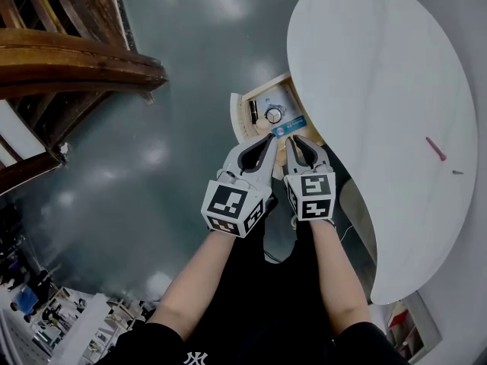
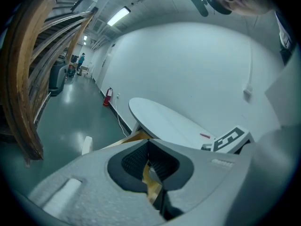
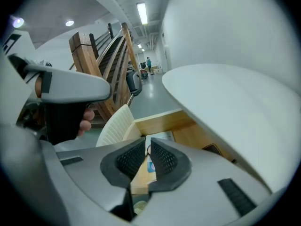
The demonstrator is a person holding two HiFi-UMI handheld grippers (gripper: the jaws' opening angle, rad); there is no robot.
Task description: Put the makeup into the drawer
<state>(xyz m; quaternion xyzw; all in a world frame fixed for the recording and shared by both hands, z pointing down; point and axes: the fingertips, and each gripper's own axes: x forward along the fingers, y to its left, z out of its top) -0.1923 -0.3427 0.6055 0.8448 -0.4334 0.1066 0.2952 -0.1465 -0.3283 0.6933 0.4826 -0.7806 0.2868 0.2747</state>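
Left gripper (image 1: pixel 272 138): jaws clenched tip to tip, empty, over the drawer's near edge.
Right gripper (image 1: pixel 295 139): jaws a sliver apart, gripping nothing, just beside the left.
Drawer (image 1: pixel 262 90): open, under the table.
Makeup (image 1: pixel 273 115): round case lying inside the drawer.
Table (image 1: pixel 380 74): white, with a pink stick (image 1: pixel 435 148) on top.

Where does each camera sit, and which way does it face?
Head view: on the head, steeply down onto the drawer; forearms, left gripper, right gripper show.
Left gripper view: on that gripper, towards the white table; its shut jaws show.
Right gripper view: on that gripper, into the drawer; its jaws show.
All three share the white table.
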